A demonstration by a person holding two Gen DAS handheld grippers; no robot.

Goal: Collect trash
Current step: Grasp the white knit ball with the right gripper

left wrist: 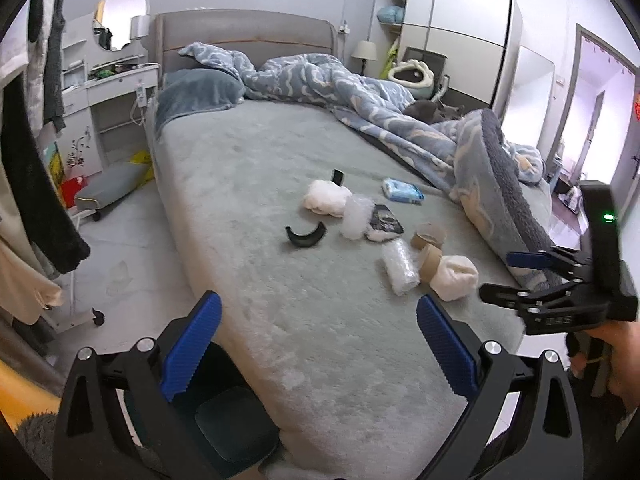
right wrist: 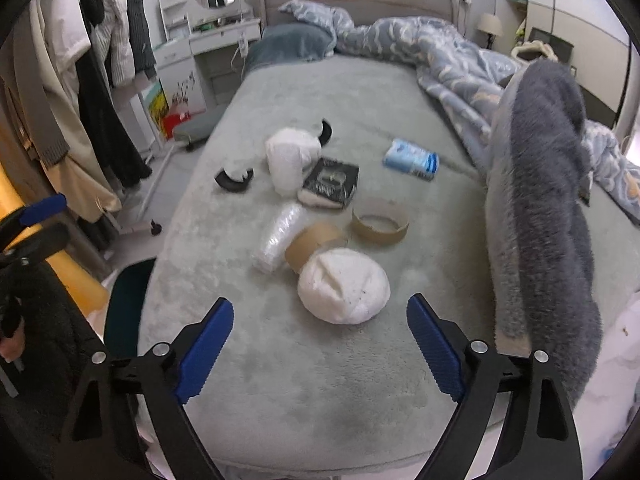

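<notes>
Right gripper (right wrist: 320, 344) gapes just short of white wad (right wrist: 343, 286).

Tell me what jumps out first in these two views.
A cluster of trash in the middle of the bed: a white wad nearest the open right tongs, two cardboard tape rings and a bubble-wrap roll just behind it. Further back lie a black packet, a blue tissue pack and curved black pieces. A rumpled blue duvet is heaped along the right side.
</notes>
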